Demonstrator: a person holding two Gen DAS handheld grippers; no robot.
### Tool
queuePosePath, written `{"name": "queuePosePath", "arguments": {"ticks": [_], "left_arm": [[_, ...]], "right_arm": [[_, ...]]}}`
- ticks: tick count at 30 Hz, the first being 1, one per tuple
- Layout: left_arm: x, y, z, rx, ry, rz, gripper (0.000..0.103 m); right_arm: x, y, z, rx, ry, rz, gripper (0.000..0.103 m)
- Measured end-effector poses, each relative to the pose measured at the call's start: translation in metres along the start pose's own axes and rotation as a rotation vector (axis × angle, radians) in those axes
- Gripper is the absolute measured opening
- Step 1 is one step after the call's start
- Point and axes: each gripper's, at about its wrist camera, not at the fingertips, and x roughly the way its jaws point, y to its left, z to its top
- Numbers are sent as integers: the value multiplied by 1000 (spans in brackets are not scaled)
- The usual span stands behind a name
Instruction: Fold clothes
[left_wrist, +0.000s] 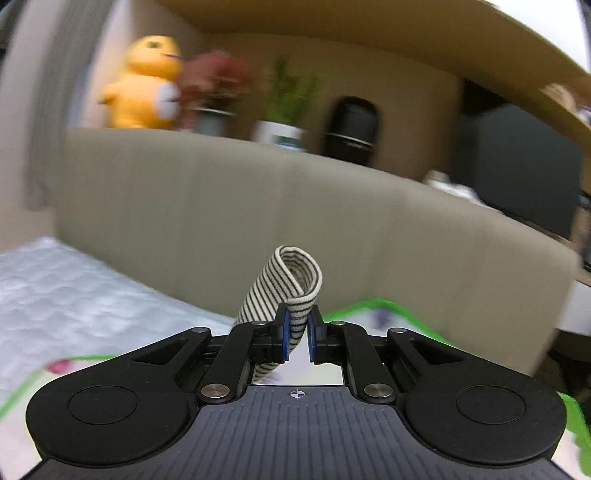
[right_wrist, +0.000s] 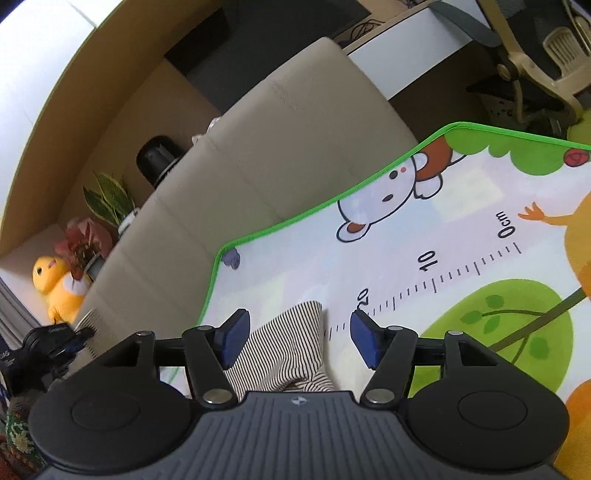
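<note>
Striped cloth clenched in our left gripper; right gripper released, mat ruler at 1 o'clock reads "0cm", "10".

your left wrist view is smeared by motion: the yellow plush toy and potted plants blur, while the striped cloth stays sharp. your right wrist view is crisp and evenly lit, with soft glare on the play mat. both bend strongly at the edges, corners dark.
</note>
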Motion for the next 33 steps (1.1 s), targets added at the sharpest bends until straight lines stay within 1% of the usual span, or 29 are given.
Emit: {"name": "queuePosePath", "arguments": {"ticks": [5, 6, 7, 8, 9, 10, 12, 14, 15, 16, 18, 20, 22, 23, 24, 25, 27, 29, 30, 31, 32, 33], "left_arm": [[2, -67, -21, 11, 105, -221, 13], [3, -78, -24, 5, 130, -266, 16], [6, -87, -27, 1, 154, -303, 26], [8, -93, -30, -9, 180, -345, 31], [9, -97, -33, -21, 201, -377, 35], [9, -98, -35, -25, 209, -387, 42], [7, -95, -40, -17, 211, -381, 54], [8, -82, -42, 1, 217, -360, 56], [7, -73, -42, 9, 222, -347, 60], [4, -63, -44, 18, 227, -331, 67], [-4, -41, -50, 51, 234, -278, 75], [-8, -16, -55, 95, 237, -210, 79], [-10, 9, -63, 130, 244, -146, 89], [-9, 22, -68, 144, 255, -120, 89], [-6, 34, -74, 149, 277, -105, 89], [-3, 44, -80, 147, 303, -98, 89], [5, 64, -92, 147, 352, -86, 88], [14, 78, -103, 157, 395, -86, 84], [18, 84, -107, 167, 413, -88, 80], [22, 88, -112, 182, 428, -91, 75], [26, 92, -116, 195, 446, -93, 73], [31, 94, -120, 207, 466, -94, 68]], "right_arm": [[-9, -8, 3, 0, -14, 5, 62], [-10, -10, 4, -2, -15, 2, 62], [-11, -11, 4, 0, -15, 1, 62], [-11, -12, 5, 5, -15, 3, 62], [-11, -12, 6, 12, -15, 7, 63], [-11, -13, 6, 17, -15, 11, 65], [-11, -12, 7, 14, -12, 20, 67], [-8, -9, 6, 4, -3, 22, 68], [-7, -7, 5, -2, 3, 20, 68], [-5, -5, 3, -7, 10, 17, 68], [1, 1, -3, -21, 28, 9, 68], [8, 10, -10, -45, 46, -5, 68], [17, 23, -21, -91, 65, -29, 68], [21, 30, -27, -127, 76, -49, 67], [27, 38, -35, -167, 91, -73, 59], [33, 46, -43, -208, 110, -95, 54], [45, 60, -61, -284, 152, -134, 41], [56, 70, -76, -340, 178, -157, 32], [61, 76, -83, -363, 190, -166, 25], [67, 81, -88, -378, 198, -172, 21], [73, 86, -93, -393, 207, -178, 18], [80, 91, -97, -405, 212, -186, 18]]}}
